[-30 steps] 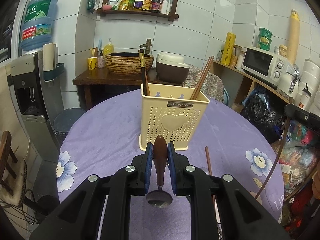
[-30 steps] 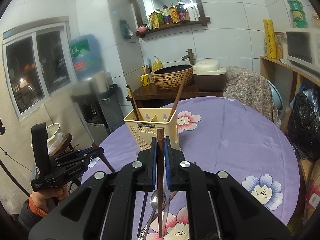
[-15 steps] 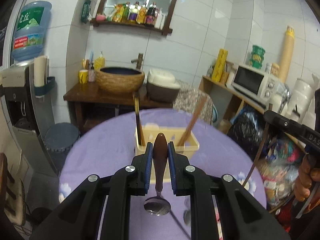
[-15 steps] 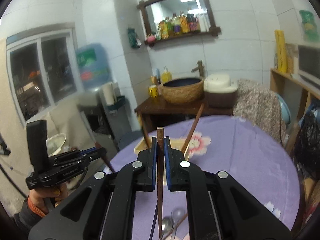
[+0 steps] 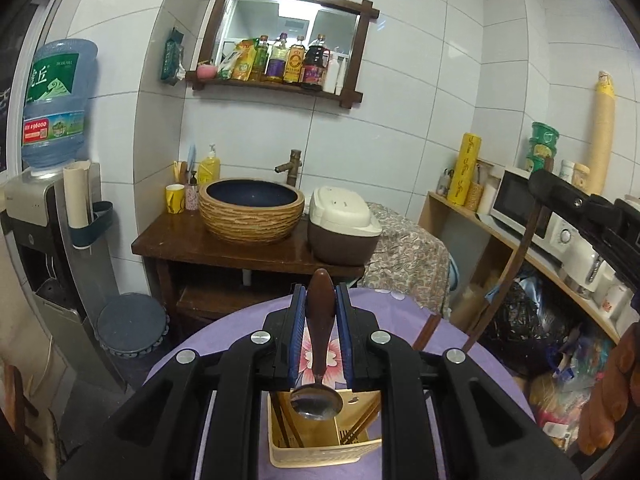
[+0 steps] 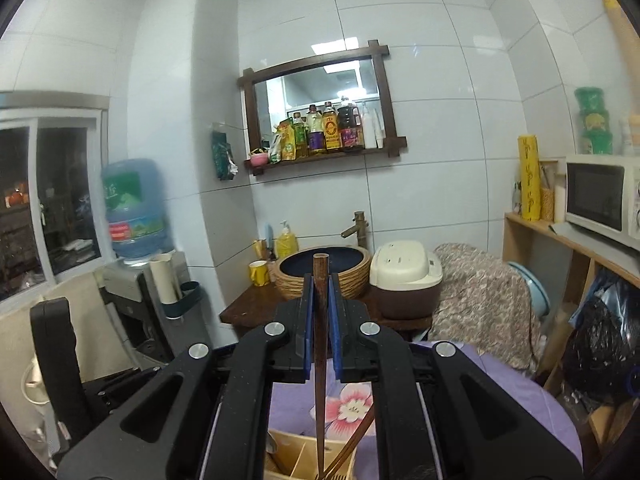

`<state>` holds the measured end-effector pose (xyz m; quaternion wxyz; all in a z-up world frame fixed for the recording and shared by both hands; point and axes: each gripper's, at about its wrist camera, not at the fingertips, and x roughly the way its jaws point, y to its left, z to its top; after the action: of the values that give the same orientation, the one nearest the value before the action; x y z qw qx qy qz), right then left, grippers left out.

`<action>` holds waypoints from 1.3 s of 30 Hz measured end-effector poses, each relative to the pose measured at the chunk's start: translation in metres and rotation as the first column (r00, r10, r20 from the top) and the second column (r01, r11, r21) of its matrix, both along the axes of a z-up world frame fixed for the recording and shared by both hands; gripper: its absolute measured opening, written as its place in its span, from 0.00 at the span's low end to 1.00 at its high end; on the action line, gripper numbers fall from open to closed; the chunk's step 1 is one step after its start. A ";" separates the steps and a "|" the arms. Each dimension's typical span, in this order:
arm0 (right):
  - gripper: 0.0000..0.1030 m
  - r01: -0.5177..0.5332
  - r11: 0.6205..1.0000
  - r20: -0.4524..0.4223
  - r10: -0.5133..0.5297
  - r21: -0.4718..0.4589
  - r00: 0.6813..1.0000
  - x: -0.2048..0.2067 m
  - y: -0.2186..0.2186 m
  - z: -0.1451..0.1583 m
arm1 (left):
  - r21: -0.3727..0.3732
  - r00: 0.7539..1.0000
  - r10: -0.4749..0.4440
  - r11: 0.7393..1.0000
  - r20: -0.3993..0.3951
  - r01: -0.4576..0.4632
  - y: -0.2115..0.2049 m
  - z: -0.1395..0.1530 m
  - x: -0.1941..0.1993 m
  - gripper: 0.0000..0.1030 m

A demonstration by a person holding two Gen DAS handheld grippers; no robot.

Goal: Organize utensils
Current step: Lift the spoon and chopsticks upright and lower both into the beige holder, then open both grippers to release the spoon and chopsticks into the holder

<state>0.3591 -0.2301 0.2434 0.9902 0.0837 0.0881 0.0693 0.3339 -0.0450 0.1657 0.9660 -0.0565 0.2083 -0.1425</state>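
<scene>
A purple tabletop (image 5: 460, 344) is seen below. A spoon (image 5: 320, 320) is clamped in the left gripper (image 5: 320, 308), a chopstick (image 6: 320, 320) in the right gripper (image 6: 320, 296). Both hang lengthwise, directly above the holder (image 5: 320, 448) under the fingers.

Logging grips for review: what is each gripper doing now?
Left gripper: shut on spoon.
Right gripper: shut on chopstick.

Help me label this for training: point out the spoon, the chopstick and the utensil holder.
spoon (image 5: 320, 312), left wrist view, wooden handle.
chopstick (image 6: 320, 344), right wrist view, mid-shaft.
utensil holder (image 5: 320, 458), left wrist view, front wall.
</scene>
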 end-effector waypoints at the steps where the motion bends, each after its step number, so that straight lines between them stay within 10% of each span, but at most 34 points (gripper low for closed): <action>1: 0.08 0.007 1.000 -0.004 -0.007 0.002 1.000 0.005 0.002 -0.007 | 0.000 1.000 0.004 1.000 -0.003 -0.004 0.000 -0.003 0.002 0.16; 12: 0.08 -0.003 1.000 -0.178 0.005 0.014 0.984 0.037 0.007 -0.103 | 0.037 0.995 0.013 0.999 -0.102 -0.009 -0.001 -0.070 0.010 0.16; 28: 0.09 0.002 1.000 -0.209 0.004 0.025 0.978 0.038 -0.004 -0.132 | 0.025 0.983 0.048 0.999 -0.179 -0.044 0.008 -0.107 0.018 0.16; 33: 0.62 0.007 1.000 -0.177 -0.005 0.014 0.984 0.028 -0.006 -0.134 | 0.027 0.989 0.048 0.999 -0.141 -0.045 0.008 -0.100 0.005 0.28; 39: 0.77 0.010 1.000 -0.157 -0.010 -0.001 0.988 -0.006 -0.010 -0.136 | 0.045 0.997 0.056 0.998 -0.055 -0.054 0.016 -0.098 -0.044 0.76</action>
<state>0.3531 -0.2396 0.1077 0.9805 0.0891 0.1656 0.0577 0.2902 -0.0289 0.0682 0.9643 -0.0452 0.2366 -0.1096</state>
